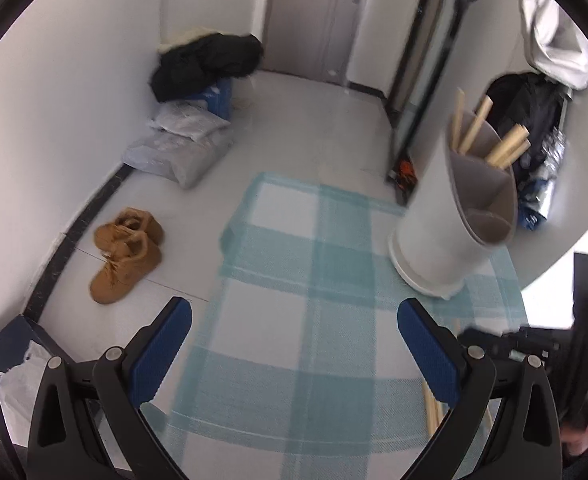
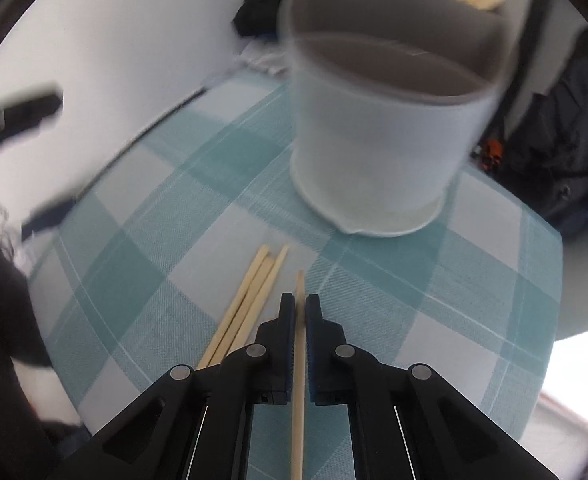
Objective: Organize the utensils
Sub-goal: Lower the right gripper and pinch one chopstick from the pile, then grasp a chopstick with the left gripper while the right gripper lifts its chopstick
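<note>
right hand-held gripper [image 2: 300, 305] clamps one chopstick [image 2: 299, 364] | left hand-held gripper [image 1: 294, 322] agape | holder [image 2: 378, 152] blurred, seemingly upright

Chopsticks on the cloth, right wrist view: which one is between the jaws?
The lone chopstick on the right, clamped in the right gripper; the other three lie bunched together to its left, untouched.
</note>
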A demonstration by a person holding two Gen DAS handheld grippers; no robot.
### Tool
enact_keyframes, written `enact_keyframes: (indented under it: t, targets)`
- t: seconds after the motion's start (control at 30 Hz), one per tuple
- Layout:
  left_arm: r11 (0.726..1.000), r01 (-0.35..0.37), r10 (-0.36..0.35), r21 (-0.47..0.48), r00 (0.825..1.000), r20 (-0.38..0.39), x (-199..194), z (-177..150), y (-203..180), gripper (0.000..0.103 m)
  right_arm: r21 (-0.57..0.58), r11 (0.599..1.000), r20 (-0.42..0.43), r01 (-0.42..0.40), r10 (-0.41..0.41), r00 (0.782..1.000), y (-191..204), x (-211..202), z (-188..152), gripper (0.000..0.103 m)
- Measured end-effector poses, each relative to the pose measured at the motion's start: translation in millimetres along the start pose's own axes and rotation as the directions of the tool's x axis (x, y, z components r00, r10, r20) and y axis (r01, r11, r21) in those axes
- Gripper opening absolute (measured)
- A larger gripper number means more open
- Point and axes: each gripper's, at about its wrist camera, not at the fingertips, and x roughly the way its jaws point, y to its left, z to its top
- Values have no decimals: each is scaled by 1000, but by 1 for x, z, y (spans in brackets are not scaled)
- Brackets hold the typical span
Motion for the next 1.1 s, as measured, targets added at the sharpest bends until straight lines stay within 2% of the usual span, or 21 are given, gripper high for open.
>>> enact_keyframes:
  t: [0.13,0.2,0.27,0.33,0.5,0.6,0.73,0.87,1.1]
  targets:
    - [996,60,-53,61,992,-111,17,-16,-24,100,205,975,132,-83,56,990,-35,-30,-11,4]
    - [993,87,-71,84,982,-176,25,-25,-36,100,318,932,210,-172,108,972,-58,-44,-20,4]
    - [988,122,-97,90,966,-240,33,-35,-46,100,402,889,264,-221,118,957,-76,-55,-29,4]
    - [983,142,-102,120,953,-286,37,-45,-57,100,440,863,295,-247,121,948,-85,-62,-32,4]
    - [969,127,-56,211,948,-313,42,-58,-83,100,464,846,356,-263,94,930,-95,-81,-33,4]
    - [968,80,2,236,944,-329,49,-63,-88,100,476,834,403,-281,77,912,-100,-100,-42,4]
    - [976,54,26,209,931,-363,55,-65,-81,96,477,835,426,-275,54,903,-104,-109,-44,4]
    - [976,17,63,219,933,-354,56,-68,-78,96,475,836,432,-273,49,900,-114,-103,-43,4]
    - [973,-25,107,229,929,-353,60,-65,-73,95,442,854,449,-275,56,892,-105,-112,-42,4]
